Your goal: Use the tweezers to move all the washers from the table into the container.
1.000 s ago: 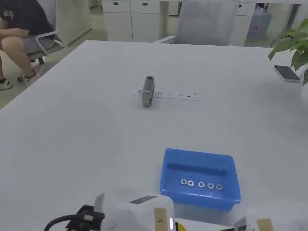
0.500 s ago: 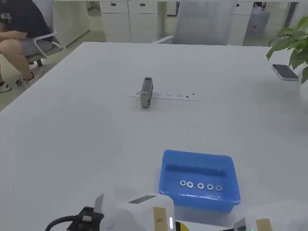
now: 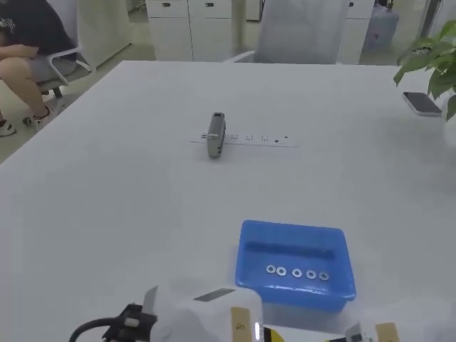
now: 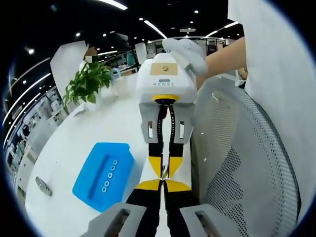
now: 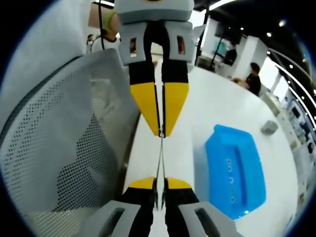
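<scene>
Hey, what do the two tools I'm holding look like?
The left tool and right tool have black jaws with yellow tips. The right tool's white housing bears a tan label, KENSC lettering and a yellow ring. A black cable trails one housing.

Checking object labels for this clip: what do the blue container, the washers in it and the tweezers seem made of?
Blue container: likely plastic, even saturated blue with a soft sheen and rounded rim. Washers: probably metal, small silvery rings. Tweezers: seemingly thin metal, a slim grey strip between the jaws; too fine to confirm.
</scene>
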The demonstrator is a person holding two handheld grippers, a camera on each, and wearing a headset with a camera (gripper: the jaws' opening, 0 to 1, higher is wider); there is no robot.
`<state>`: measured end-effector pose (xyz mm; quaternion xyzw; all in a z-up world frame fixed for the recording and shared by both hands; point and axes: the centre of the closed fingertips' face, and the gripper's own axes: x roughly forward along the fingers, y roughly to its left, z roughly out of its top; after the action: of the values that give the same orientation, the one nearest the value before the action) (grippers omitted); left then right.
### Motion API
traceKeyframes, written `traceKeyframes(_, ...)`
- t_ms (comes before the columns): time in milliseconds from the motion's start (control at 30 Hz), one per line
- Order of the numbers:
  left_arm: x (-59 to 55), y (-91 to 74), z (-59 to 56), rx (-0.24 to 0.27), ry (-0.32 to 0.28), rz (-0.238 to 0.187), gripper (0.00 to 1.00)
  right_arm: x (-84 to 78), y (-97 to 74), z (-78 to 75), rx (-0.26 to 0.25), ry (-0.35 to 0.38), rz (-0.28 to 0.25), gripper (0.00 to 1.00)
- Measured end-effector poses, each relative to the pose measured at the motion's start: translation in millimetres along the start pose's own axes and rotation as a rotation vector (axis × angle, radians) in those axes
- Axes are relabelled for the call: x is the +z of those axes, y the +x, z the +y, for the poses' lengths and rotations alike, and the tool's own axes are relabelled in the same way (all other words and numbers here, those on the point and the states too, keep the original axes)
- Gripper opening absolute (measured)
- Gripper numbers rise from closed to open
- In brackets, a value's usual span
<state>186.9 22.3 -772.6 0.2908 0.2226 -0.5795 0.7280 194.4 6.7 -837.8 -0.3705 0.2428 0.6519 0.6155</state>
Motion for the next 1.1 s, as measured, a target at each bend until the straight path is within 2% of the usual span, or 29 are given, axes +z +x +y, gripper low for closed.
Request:
traceKeyframes(200, -1.8, 1.5, -0.4, -0.008, -0.018, 0.002, 0.00, -0.9, 0.8, 0.1, -0.002, 0.008, 0.000, 0.04)
traceKeyframes(367, -6.0, 3.7, 3.8, -0.008, -0.036, 0.019, 0.00, -1.0, 1.2, -4.4, -0.020, 0.081, -0.025, 0.06)
traceKeyframes(500, -15.9, 4.3, 10.6, -0.010, -0.054, 0.059, 0.00, 2.7, -1.4, -5.9, -0.037, 0.112, -0.061, 0.15)
traceKeyframes(567, -20.3, 4.4, 13.3, -0.015, -0.063, 0.073, 0.00, 4.6, -3.6, -6.7, -0.049, 0.149, -0.091, 0.23)
traceKeyframes(667, -31.4, 5.1, 16.5, -0.036, -0.080, 0.115, 0.00, 4.5, -9.8, -9.5, -0.089, 0.197, -0.126, 0.38)
traceKeyframes(767, -40.8, 7.5, 18.2, -0.053, -0.091, 0.150, 0.00, 0.3, -15.6, -9.2, -0.112, 0.254, -0.152, 0.46)
traceKeyframes(833, -47.3, 9.8, 17.8, -0.075, -0.090, 0.178, 0.00, -2.3, -21.0, -8.6, -0.132, 0.275, -0.159, 0.49)
traceKeyframes(867, -53.0, 11.0, 16.8, -0.094, -0.097, 0.207, 0.00, -3.1, -23.2, -8.8, -0.142, 0.282, -0.161, 0.51)
traceKeyframes(900, -57.2, 11.7, 16.9, -0.102, -0.099, 0.230, 0.00, -4.8, -26.7, -9.1, -0.157, 0.298, -0.166, 0.53)
traceKeyframes(933, -58.7, 13.9, 18.9, -0.100, -0.095, 0.235, 0.00, -5.3, -29.2, -9.1, -0.166, 0.311, -0.169, 0.55)
traceKeyframes(967, -63.6, 15.3, 18.6, -0.113, -0.105, 0.264, 0.00, -7.7, -31.8, -9.5, -0.180, 0.330, -0.172, 0.58)
traceKeyframes(1000, -64.9, 17.4, 19.7, -0.116, -0.104, 0.270, 0.00, -9.1, -33.1, -9.5, -0.186, 0.342, -0.177, 0.60)
traceKeyframes(1033, -70.3, 19.0, 18.6, -0.130, -0.124, 0.304, 0.00, -11.3, -35.8, -9.6, -0.195, 0.365, -0.181, 0.63)
traceKeyframes(1067, -72.1, 21.4, 19.4, -0.135, -0.117, 0.313, 0.00, -12.9, -37.7, -9.9, -0.201, 0.376, -0.181, 0.65)
traceKeyframes(1100, -76.9, 23.5, 19.3, -0.145, -0.119, 0.342, 0.00, -14.5, -41.0, -10.4, -0.214, 0.383, -0.181, 0.66)
